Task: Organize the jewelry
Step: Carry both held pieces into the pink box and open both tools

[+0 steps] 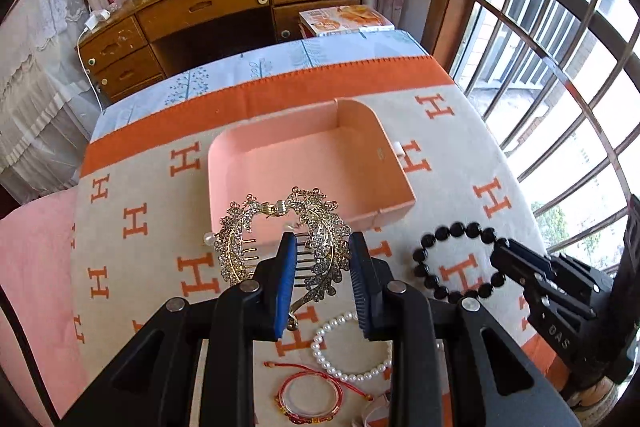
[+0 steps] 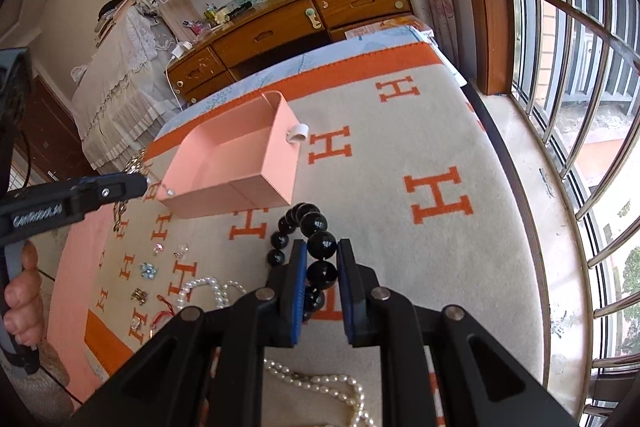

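An open pink box stands on the H-patterned blanket; it also shows in the right wrist view. My left gripper is shut on a gold rhinestone hair comb and holds it at the box's near wall. My right gripper is shut on a black bead bracelet, which lies on the blanket right of the comb. A white pearl bracelet and a red string bracelet lie below the left gripper.
Small earrings and brooches and a long pearl necklace lie on the blanket. A wooden desk stands beyond the bed. A barred window runs along the right side.
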The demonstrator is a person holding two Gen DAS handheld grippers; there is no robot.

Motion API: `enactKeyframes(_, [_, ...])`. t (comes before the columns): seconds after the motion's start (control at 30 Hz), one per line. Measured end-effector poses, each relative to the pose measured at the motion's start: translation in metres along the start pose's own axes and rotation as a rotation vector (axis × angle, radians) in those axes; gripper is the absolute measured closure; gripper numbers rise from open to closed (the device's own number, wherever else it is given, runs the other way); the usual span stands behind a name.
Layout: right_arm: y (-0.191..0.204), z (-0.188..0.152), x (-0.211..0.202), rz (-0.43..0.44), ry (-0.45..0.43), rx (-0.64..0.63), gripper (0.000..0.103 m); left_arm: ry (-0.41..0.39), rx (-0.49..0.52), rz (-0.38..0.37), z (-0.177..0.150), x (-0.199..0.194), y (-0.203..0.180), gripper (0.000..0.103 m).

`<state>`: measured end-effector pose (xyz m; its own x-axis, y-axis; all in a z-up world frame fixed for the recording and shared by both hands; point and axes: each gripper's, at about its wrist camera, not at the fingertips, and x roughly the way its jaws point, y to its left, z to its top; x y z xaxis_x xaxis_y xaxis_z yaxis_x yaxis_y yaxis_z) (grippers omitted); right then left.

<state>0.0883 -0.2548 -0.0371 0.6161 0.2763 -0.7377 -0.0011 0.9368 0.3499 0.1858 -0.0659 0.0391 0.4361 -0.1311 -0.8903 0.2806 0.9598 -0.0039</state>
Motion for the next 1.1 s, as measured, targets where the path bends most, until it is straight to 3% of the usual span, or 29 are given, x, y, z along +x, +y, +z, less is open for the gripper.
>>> enactKeyframes(0.13, [0.013,0.007,-0.013,0.011,-0.032,-0.028,0.088,-0.018,-0.054,0.011,0.032,0.009,0.018,0.079])
enactKeyframes(0.3, [0.023,0.013,-0.023,0.013,-0.055,-0.047,0.088,0.011,-0.094,0.057,0.055,0.058,0.035,0.079])
enactKeyframes(0.43, [0.029,0.024,-0.032,0.02,-0.077,-0.062,0.088,0.088,-0.124,0.038,0.053,0.104,0.038,0.079])
enactKeyframes(0.63, [0.048,0.046,-0.039,0.031,-0.123,-0.098,0.088,0.12,-0.112,0.038,0.046,0.135,0.037,0.078])
enactKeyframes(0.73, [0.058,0.058,-0.04,0.036,-0.139,-0.115,0.088,0.105,-0.1,0.046,0.043,0.133,0.039,0.073])
enactKeyframes(0.8, [0.064,0.066,-0.037,0.041,-0.146,-0.122,0.088,0.095,-0.1,0.045,0.04,0.125,0.041,0.062])
enactKeyframes(0.87, [0.069,0.075,-0.034,0.052,-0.149,-0.122,0.088,0.069,-0.122,0.056,0.035,0.11,0.047,0.043])
enactKeyframes(1.1, [0.09,0.103,-0.001,0.074,-0.125,-0.136,0.088,-0.167,-0.161,0.081,-0.008,0.031,0.071,0.038])
